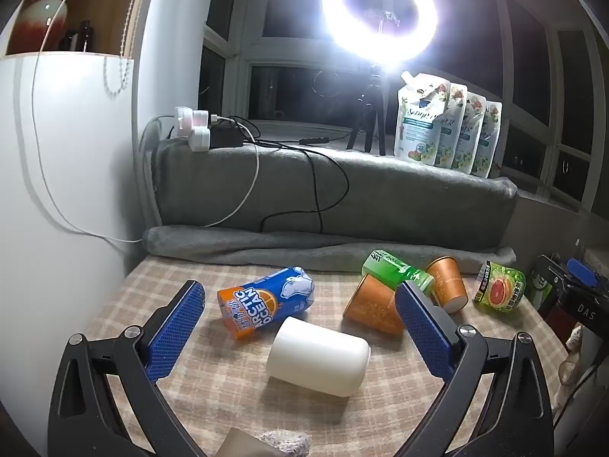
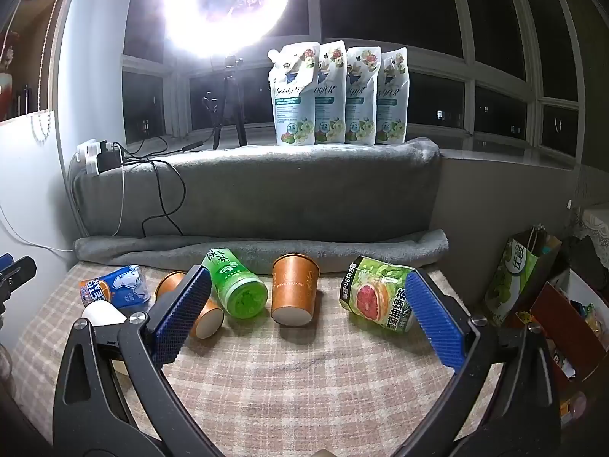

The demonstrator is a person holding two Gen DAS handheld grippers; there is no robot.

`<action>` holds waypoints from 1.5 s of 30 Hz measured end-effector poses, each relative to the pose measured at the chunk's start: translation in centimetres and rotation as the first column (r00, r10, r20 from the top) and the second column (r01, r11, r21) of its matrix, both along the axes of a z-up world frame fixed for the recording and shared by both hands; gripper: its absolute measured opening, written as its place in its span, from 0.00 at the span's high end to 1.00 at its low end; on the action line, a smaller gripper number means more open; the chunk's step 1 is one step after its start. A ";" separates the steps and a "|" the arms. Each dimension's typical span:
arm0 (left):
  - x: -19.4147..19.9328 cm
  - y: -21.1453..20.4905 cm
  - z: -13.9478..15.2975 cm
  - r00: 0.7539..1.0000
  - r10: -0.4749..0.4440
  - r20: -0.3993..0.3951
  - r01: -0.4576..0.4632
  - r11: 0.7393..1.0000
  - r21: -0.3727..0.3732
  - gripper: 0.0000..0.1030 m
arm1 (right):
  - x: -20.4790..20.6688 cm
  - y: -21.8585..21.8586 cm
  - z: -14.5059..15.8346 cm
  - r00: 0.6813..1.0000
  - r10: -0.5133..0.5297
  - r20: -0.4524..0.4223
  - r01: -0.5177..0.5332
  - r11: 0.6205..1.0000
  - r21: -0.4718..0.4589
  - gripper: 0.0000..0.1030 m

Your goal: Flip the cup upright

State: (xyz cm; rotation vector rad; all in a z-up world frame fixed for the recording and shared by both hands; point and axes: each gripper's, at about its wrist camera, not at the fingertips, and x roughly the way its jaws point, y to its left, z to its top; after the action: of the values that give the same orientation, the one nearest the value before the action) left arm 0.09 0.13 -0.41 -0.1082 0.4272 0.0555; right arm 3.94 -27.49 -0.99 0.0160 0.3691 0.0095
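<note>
the checked worktop (image 1: 236,392) carries a white cup (image 1: 318,356) lying on its side, set between the wide-open blue pads of the left gripper (image 1: 300,327) without touching either. just behind it lies an arctic ocean can (image 1: 264,301), and to the right an orange paper cup (image 1: 375,304) is tipped over. the right gripper (image 2: 304,314) is also spread open and empty, with a second orange paper cup (image 2: 293,289) lying beyond its tips.

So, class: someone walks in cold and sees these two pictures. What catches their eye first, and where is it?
First, the glaring white ring light on its tripod, up on the window ledge. Next, the smooth white plastic cup lying on its side on the checked beige tablecloth, between the open blue-padded left gripper. Behind it lie toppled orange paper cups and bright drink containers.
</note>
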 end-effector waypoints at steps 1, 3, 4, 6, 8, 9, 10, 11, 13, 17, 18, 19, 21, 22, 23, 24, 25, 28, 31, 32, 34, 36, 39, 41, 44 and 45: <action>0.0 0.0 0.0 1.000 0.000 0.000 0.000 1.000 0.000 0.03 | 0.0 -0.1 0.0 1.000 0.003 -0.001 -0.003 1.000 -0.001 0.00; 0.0 0.0 0.0 1.000 -0.001 -0.002 0.001 1.000 0.000 0.03 | 0.0 -0.1 0.0 1.000 0.004 -0.002 -0.004 1.000 0.001 0.00; 0.0 0.0 0.0 1.000 -0.002 -0.003 0.002 1.000 -0.001 0.03 | 0.0 -0.1 0.0 1.000 0.004 -0.002 -0.004 1.000 0.001 0.00; 0.0 0.1 0.0 1.000 -0.003 -0.005 0.003 1.000 -0.001 0.03 | 0.0 -0.1 0.0 1.000 0.004 -0.003 -0.004 1.000 0.001 0.00; 0.0 0.1 0.0 1.000 -0.005 -0.006 0.005 1.000 -0.002 0.03 | 0.0 -0.1 0.0 1.000 0.004 -0.004 -0.004 1.000 0.001 0.00; 0.0 0.2 0.0 1.000 -0.007 -0.006 0.007 1.000 -0.003 0.03 | 0.0 -0.1 0.0 1.000 0.004 -0.004 -0.004 1.000 0.002 0.00; 0.0 0.1 0.0 1.000 -0.008 -0.006 0.008 1.000 -0.004 0.03 | -0.2 0.1 -0.2 1.000 0.002 0.001 -0.002 1.000 0.001 0.00; 0.0 0.1 0.0 1.000 -0.008 -0.006 0.008 1.000 -0.003 0.03 | -0.2 0.0 -0.1 1.000 0.003 0.000 -0.003 1.000 0.001 0.00; 0.0 0.0 0.0 1.000 -0.009 -0.006 0.009 1.000 0.000 0.03 | -0.1 0.0 -0.1 1.000 0.004 -0.001 -0.004 1.000 0.002 0.00; 0.0 -0.1 -0.1 1.000 -0.012 -0.008 0.012 1.000 0.001 0.03 | 0.0 -0.1 -0.1 1.000 0.002 0.002 -0.002 1.000 0.001 0.00; 0.0 -0.1 -0.1 1.000 -0.013 -0.009 0.013 1.000 0.002 0.03 | 0.1 -0.1 -0.1 1.000 0.002 0.001 -0.002 1.000 0.001 0.00; 0.0 -0.1 -0.1 1.000 -0.012 -0.009 0.012 1.000 0.001 0.03 | 0.1 -0.1 -0.1 1.000 0.003 0.001 -0.003 1.000 0.001 0.00; 0.1 0.0 -0.1 1.000 -0.011 -0.010 0.011 1.000 0.000 0.03 | 0.1 -0.2 -0.1 1.000 0.003 0.002 -0.003 1.000 0.000 0.00; 0.1 0.0 -0.1 1.000 -0.011 -0.010 0.011 1.000 -0.001 0.03 | 0.1 -0.2 -0.1 1.000 0.003 0.002 -0.003 1.000 0.001 0.00; 0.1 0.0 -0.1 1.000 -0.010 -0.011 0.010 1.000 -0.002 0.03 | 0.1 -0.2 -0.1 1.000 0.003 0.002 -0.003 1.000 0.000 0.00; 0.1 0.0 -0.1 1.000 -0.010 -0.010 0.010 1.000 -0.002 0.03 | 0.2 -0.1 -0.1 1.000 0.003 0.003 -0.003 1.000 -0.002 0.00; 0.1 0.0 -0.1 1.000 -0.011 -0.010 0.011 1.000 -0.002 0.03 | 0.2 -0.1 -0.2 1.000 0.002 0.002 -0.002 1.000 -0.003 0.00; 0.1 0.0 -0.1 1.000 -0.012 -0.010 0.012 1.000 -0.001 0.03 | 0.3 -0.1 -0.2 1.000 0.003 0.001 -0.003 1.000 -0.005 0.00; 0.1 0.1 -0.1 1.000 -0.014 -0.011 0.014 1.000 -0.002 0.03 | 0.3 -0.1 -0.3 1.000 0.003 0.000 -0.003 1.000 -0.008 0.00; 0.2 0.1 -0.1 1.000 -0.015 -0.011 0.015 1.000 -0.002 0.03 | 0.4 -0.1 -0.3 1.000 0.003 -0.001 -0.003 1.000 -0.009 0.00; 0.2 0.1 -0.1 1.000 -0.014 -0.011 0.014 1.000 -0.002 0.03 | 0.4 -0.1 -0.3 1.000 0.003 -0.001 -0.003 1.000 -0.010 0.00; 0.2 0.1 -0.2 1.000 -0.014 -0.011 0.014 1.000 -0.003 0.03 | 0.5 0.0 -0.4 1.000 0.004 0.001 -0.004 1.000 -0.010 0.00; 0.3 0.1 -0.2 1.000 -0.014 -0.013 0.013 1.000 -0.004 0.03 | 0.6 0.0 -0.5 1.000 0.003 0.001 -0.003 1.000 -0.016 0.00; 0.3 0.1 -0.2 1.000 -0.015 -0.015 0.015 1.000 -0.005 0.03 | 1.0 -0.3 -1.4 1.000 0.004 -0.001 -0.004 1.000 -0.018 0.00; 0.5 0.2 -0.3 1.000 -0.016 -0.020 0.016 1.000 -0.006 0.03 | 1.0 -0.2 -1.3 1.000 0.004 -0.003 -0.004 1.000 -0.027 0.00; 0.6 0.2 -0.4 1.000 -0.017 -0.021 0.017 1.000 -0.007 0.03 | 1.0 -0.2 -1.2 1.000 0.004 -0.004 -0.004 1.000 -0.028 0.00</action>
State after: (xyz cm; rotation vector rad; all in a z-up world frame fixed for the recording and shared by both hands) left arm 0.67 0.34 -0.79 -0.1109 0.4495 0.0384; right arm 4.98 -27.69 -2.24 -0.0125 0.3736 0.0080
